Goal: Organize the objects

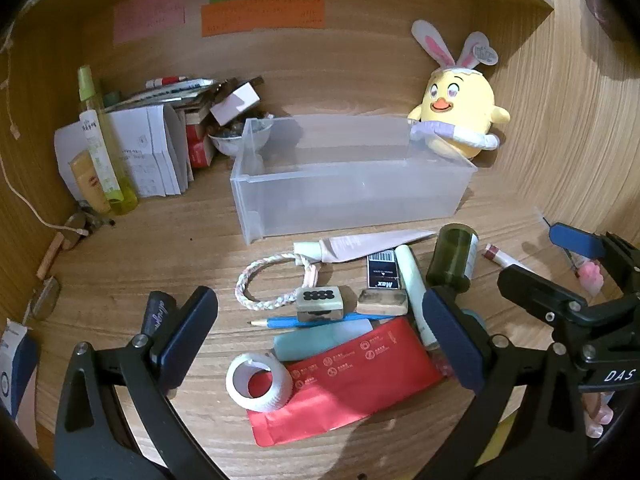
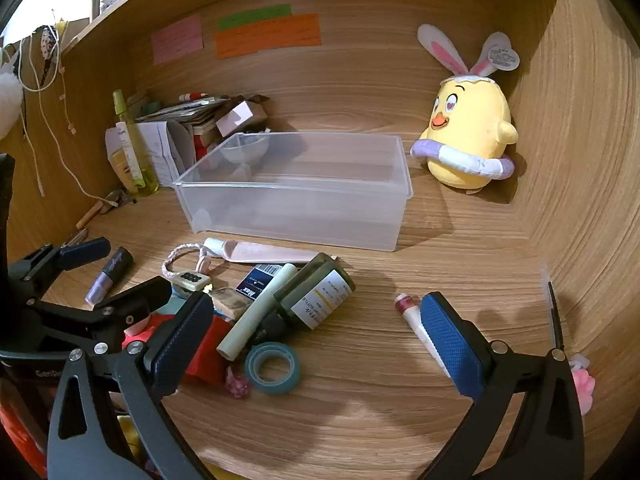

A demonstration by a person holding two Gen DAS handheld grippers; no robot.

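A clear plastic bin stands empty at the back of the wooden desk. In front of it lies a pile: pink tube, dark green bottle, red packet, white tape roll, teal tape roll, pale green stick, blue pencil, braided cord. My left gripper hangs open over the red packet, holding nothing. My right gripper is open and empty to its right, near a small white tube.
A yellow plush chick sits in the back right corner. Papers, boxes and a bowl crowd the back left, with a green spray bottle. A purple gloss tube lies at left. Wooden walls enclose the desk.
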